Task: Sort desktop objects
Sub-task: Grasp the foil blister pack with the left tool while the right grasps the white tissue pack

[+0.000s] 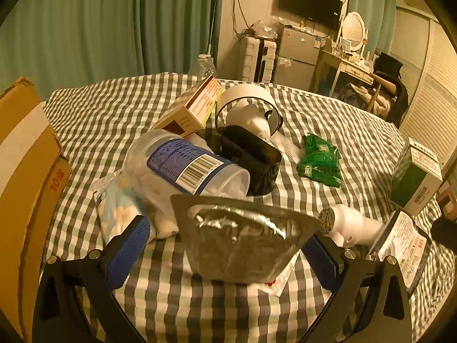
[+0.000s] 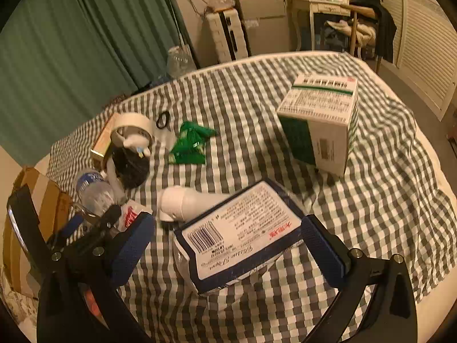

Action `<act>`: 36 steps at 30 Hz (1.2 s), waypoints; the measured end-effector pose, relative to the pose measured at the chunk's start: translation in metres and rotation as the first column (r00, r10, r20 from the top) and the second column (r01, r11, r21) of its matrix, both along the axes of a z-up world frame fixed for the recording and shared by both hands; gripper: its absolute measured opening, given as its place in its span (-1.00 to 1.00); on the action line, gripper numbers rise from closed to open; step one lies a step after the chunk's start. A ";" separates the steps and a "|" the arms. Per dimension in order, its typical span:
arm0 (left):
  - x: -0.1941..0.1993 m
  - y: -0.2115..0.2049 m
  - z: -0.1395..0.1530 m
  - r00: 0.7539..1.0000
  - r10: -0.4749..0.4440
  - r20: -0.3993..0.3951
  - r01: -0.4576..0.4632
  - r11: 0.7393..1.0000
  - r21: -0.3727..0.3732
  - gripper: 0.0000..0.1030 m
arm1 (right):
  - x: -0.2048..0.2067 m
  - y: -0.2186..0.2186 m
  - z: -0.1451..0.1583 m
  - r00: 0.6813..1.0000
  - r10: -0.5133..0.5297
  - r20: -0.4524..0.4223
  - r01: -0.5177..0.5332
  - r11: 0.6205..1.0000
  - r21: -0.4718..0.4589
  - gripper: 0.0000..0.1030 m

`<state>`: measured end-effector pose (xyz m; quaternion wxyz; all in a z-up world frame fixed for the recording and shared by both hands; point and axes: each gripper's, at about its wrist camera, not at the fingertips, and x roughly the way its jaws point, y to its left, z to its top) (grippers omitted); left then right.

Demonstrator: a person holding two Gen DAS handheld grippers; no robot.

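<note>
- Left wrist view: the left gripper [image 1: 225,245] stands spread to its widest, its blue pads [image 1: 128,254] either side of a foil blister pack [image 1: 242,243] that lies on the checked cloth [image 1: 171,300]; the pads look clear of the pack's edges, so nothing is grasped yet.
- To take the pack well, I judge the jaws should come down lower and close across its narrow lower part, since thin foil bends and slips out of a shallow pinch.
- The plastic jar [image 1: 185,168] lying on its side and a bag of white pieces [image 1: 125,214] sit just beyond the left pad and could be nudged.
- The right gripper [image 2: 225,248] is likewise released and brackets a tissue pack [image 2: 240,234], label up, without pressing it.
- A white bottle [image 2: 185,203] lies touching, or nearly touching, that pack's far edge; the blur leaves it unclear.
- Farther off are a green packet [image 2: 191,143], a tape roll [image 2: 132,127], a white-and-green carton [image 2: 322,125], and a cardboard box [image 1: 25,157] at the left.
</note>
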<state>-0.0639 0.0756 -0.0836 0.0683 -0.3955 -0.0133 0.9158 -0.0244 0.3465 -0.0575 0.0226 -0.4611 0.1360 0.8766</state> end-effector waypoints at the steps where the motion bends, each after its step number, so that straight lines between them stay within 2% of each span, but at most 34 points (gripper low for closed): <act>1: -0.001 0.001 -0.001 1.000 -0.008 -0.003 0.008 1.000 0.006 1.00 | -0.001 0.000 -0.003 1.000 -0.003 0.015 0.003 1.000 0.000 0.99; 4: -0.002 0.007 -0.004 1.000 -0.022 -0.009 0.022 1.000 -0.007 0.92 | -0.003 0.002 -0.012 0.998 -0.007 0.055 0.007 1.000 -0.010 0.98; 6: -0.004 0.010 -0.007 0.999 -0.037 0.000 0.037 0.999 -0.030 0.77 | -0.005 0.003 -0.018 0.997 -0.010 0.081 0.011 1.000 -0.015 0.92; 7: -0.004 0.011 -0.008 0.999 -0.038 0.004 0.038 0.999 -0.037 0.61 | -0.007 0.003 -0.022 0.995 -0.014 0.097 0.016 1.000 -0.012 0.88; 8: -0.005 0.011 -0.011 0.999 -0.035 0.016 0.036 0.998 -0.042 0.40 | -0.008 0.003 -0.026 0.993 -0.015 0.117 0.017 1.000 -0.014 0.77; 9: -0.007 0.011 -0.014 0.999 -0.037 0.030 0.038 0.999 -0.034 0.35 | -0.010 0.003 -0.029 0.991 -0.013 0.130 0.016 1.000 -0.018 0.67; 10: -0.007 0.011 -0.016 0.999 -0.039 0.037 0.040 0.999 -0.027 0.35 | -0.011 0.003 -0.033 0.989 -0.011 0.150 0.015 1.000 -0.026 0.61; 12: -0.006 0.008 -0.015 0.999 -0.048 0.027 0.048 0.999 -0.013 0.35 | -0.012 0.003 -0.040 0.984 -0.008 0.179 0.015 0.999 -0.037 0.27; 15: -0.004 0.005 -0.013 0.999 -0.048 0.023 0.048 0.999 -0.010 0.35 | -0.011 0.001 -0.045 0.978 -0.012 0.208 0.014 1.000 -0.012 -0.01; 19: 0.000 -0.001 -0.008 0.999 -0.040 0.022 0.040 0.999 -0.010 0.35 | -0.005 0.005 -0.037 0.981 -0.023 0.192 0.029 0.999 -0.026 0.00; 20: 0.001 -0.002 -0.006 0.999 -0.039 0.017 0.040 0.999 -0.013 0.35 | -0.002 0.007 -0.031 0.984 -0.028 0.175 0.033 0.999 -0.026 0.17; 21: 0.002 -0.005 -0.004 0.999 -0.040 0.014 0.040 0.999 -0.016 0.35 | 0.003 0.010 -0.025 0.987 -0.045 0.155 0.050 0.998 -0.030 0.53; 22: 0.003 -0.005 -0.002 0.999 -0.039 0.009 0.040 0.999 -0.021 0.35 | 0.005 0.012 -0.021 0.988 -0.058 0.144 0.063 0.997 -0.035 0.66; 25: 0.006 -0.008 0.004 0.999 -0.035 -0.008 0.034 0.999 -0.021 0.35 | 0.008 0.023 -0.017 0.984 -0.109 0.142 0.115 0.993 -0.036 0.70; 28: 0.009 -0.007 0.009 0.999 -0.035 -0.021 0.035 0.999 -0.021 0.35 | 0.001 0.035 -0.037 0.961 -0.147 0.236 0.167 0.983 -0.070 0.70; 30: 0.010 -0.005 0.011 0.999 -0.041 -0.031 0.040 0.999 -0.027 0.35 | -0.006 0.038 -0.057 0.944 -0.135 0.301 0.187 0.971 -0.151 0.68; 31: 0.011 -0.004 0.012 0.998 -0.048 -0.035 0.047 0.998 -0.030 0.35 | -0.009 0.038 -0.064 0.940 -0.119 0.319 0.187 0.964 -0.189 0.60; 33: 0.013 -0.003 0.014 0.997 -0.058 -0.044 0.056 0.998 -0.036 0.35 | -0.014 0.032 -0.066 0.945 -0.079 0.316 0.149 0.968 -0.202 -0.09; 35: 0.015 -0.002 0.016 0.997 -0.063 -0.044 0.061 0.997 -0.038 0.35 | -0.017 0.021 -0.059 0.962 -0.041 0.271 0.084 0.985 -0.151 -0.28; 36: 0.017 -0.003 0.017 0.997 -0.063 -0.042 0.062 0.997 -0.037 0.35 | -0.016 0.015 -0.055 0.968 -0.025 0.248 0.059 0.990 -0.128 -0.53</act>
